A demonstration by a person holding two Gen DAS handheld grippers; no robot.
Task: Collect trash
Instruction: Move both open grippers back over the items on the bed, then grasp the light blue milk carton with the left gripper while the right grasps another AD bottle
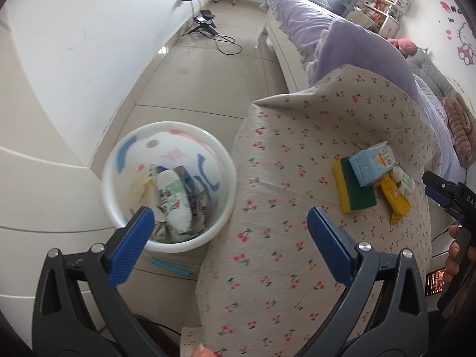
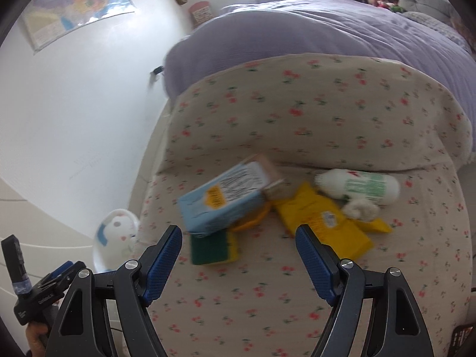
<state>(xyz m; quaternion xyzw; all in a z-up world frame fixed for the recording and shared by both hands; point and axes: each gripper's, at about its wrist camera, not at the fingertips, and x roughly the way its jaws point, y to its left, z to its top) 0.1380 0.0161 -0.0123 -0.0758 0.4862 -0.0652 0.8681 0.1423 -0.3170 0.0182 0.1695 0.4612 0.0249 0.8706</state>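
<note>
The right gripper's (image 2: pixel 238 260) fingers stand apart, empty. A blue carton (image 2: pixel 221 202) and sponge (image 2: pixel 212 248) lie just beyond them. The left gripper's (image 1: pixel 230 245) fingers gape above the bin (image 1: pixel 119 160).

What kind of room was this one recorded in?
Most likely a child's bedroom: a bed with a purple duvet, cartoon cat stickers on the wall, and a map poster. A white trash bin stands on the tiled floor beside the bed.

Right-wrist view motion-blurred: print on blue carton (image 2: pixel 221 197) and white bottle (image 2: pixel 361 187) unreadable. Sponge (image 2: pixel 212 248) partly under the carton. Bin (image 2: pixel 114 239) half hidden behind the bed edge. In left view, right gripper (image 1: pixel 446 196) cut off by frame edge.
</note>
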